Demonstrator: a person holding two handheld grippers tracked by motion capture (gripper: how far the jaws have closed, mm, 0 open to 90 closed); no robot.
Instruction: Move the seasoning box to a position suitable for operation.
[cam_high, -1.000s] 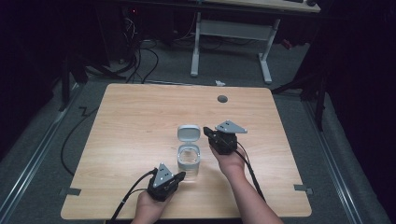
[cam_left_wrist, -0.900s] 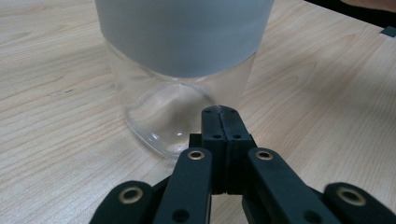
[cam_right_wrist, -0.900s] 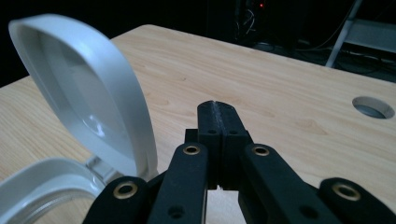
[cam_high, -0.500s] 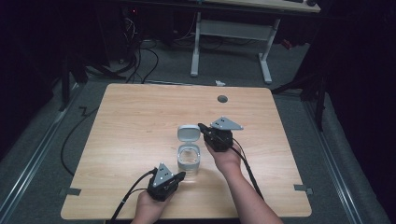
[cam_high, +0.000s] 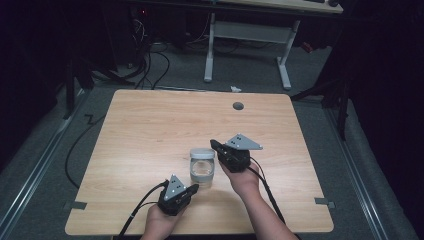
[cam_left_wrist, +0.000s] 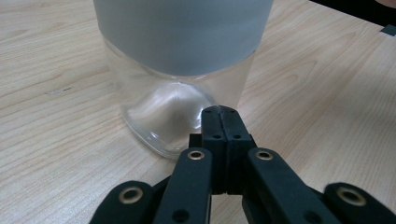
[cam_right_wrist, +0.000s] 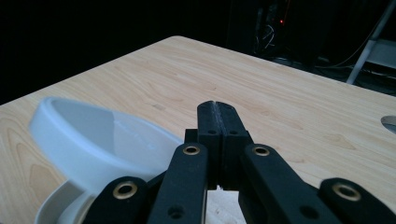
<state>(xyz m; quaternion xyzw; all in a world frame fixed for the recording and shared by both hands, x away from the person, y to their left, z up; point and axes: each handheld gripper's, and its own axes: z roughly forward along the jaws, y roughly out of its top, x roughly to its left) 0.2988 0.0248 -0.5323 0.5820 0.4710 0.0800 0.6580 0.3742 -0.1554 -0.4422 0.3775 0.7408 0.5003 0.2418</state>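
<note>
A clear plastic jar (cam_high: 202, 170) is standing near the front middle of the tabletop (cam_high: 150, 125), and a white lid (cam_right_wrist: 88, 140) is being placed on its mouth, tilted and not yet seated flat, as the right gripper view is showing. The step in hand is judged to be the closing of the jar; next, the lid is probably needing to be pressed level or turned while the jar is being steadied. The right hand-held gripper (cam_high: 216, 145) is being held just beside the lid, jaws fully closed, gripping nothing. The left hand-held gripper (cam_high: 194, 187) is being kept at the jar's base, also closed and empty.
</note>
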